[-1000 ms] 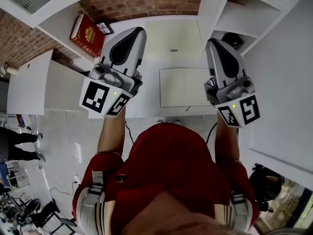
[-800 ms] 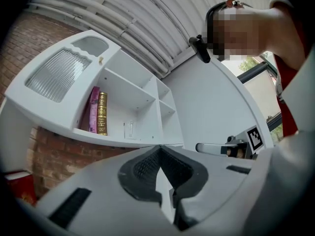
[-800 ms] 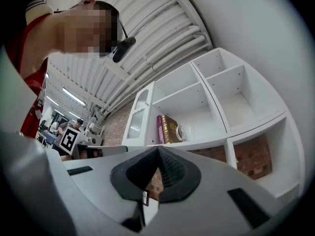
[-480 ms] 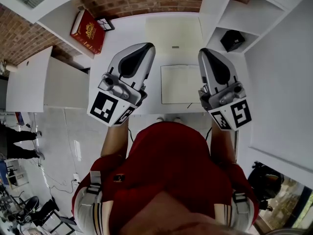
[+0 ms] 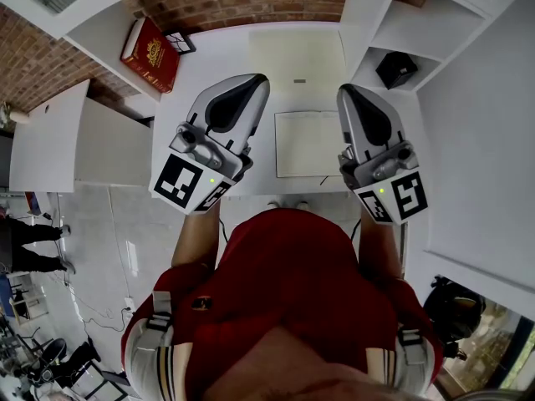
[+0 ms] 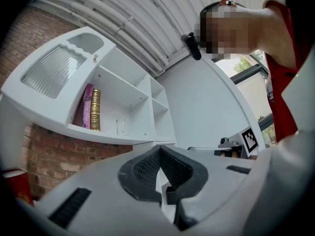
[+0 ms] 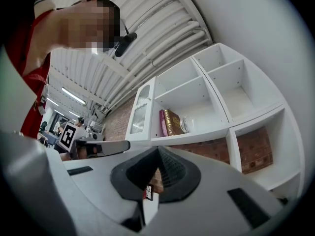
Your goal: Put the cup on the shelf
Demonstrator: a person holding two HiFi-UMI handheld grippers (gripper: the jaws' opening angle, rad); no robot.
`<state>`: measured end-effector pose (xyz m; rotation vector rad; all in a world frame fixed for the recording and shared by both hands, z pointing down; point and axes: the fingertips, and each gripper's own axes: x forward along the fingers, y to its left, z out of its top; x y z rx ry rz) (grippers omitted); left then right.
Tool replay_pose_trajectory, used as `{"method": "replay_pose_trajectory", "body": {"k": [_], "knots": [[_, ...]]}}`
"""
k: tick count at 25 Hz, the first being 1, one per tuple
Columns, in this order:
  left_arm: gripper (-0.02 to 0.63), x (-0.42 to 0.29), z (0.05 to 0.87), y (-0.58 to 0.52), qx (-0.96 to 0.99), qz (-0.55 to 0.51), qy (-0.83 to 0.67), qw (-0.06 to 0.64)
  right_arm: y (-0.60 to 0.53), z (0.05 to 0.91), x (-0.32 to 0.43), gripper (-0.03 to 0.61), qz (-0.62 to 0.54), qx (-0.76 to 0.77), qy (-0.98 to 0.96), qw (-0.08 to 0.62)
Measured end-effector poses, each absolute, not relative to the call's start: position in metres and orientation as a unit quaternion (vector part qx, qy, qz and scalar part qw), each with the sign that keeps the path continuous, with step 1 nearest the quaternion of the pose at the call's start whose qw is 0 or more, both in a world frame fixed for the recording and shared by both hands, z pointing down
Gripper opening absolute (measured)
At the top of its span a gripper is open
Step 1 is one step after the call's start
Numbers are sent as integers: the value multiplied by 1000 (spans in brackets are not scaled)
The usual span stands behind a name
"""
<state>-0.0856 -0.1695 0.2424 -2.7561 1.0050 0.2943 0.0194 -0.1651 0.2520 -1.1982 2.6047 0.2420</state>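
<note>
A small black cup stands in a lower compartment of the white shelf unit at the right. My left gripper is held up over the white desk, shut with nothing in it. My right gripper hangs beside it, also shut and empty, a little short of the cup's compartment. In the left gripper view the closed jaws point up at the upper shelves. The right gripper view shows its closed jaws below the same shelves.
A white pad lies on the desk between the grippers. A red book and a small black frame sit at the far left. Two books and a clear glass stand on an upper shelf.
Over the last second both grippers drew in toward the middle of the desk, the left one rightward and the right one leftward. In the last half second they barely moved.
</note>
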Motion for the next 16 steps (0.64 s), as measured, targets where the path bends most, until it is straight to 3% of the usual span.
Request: {"method": "replay_pose_trajectory", "body": {"k": [16], "knots": [[6,-87,239,-173,-931,100,339,97,-169,250,19,-3,83,-414,897,134]]}}
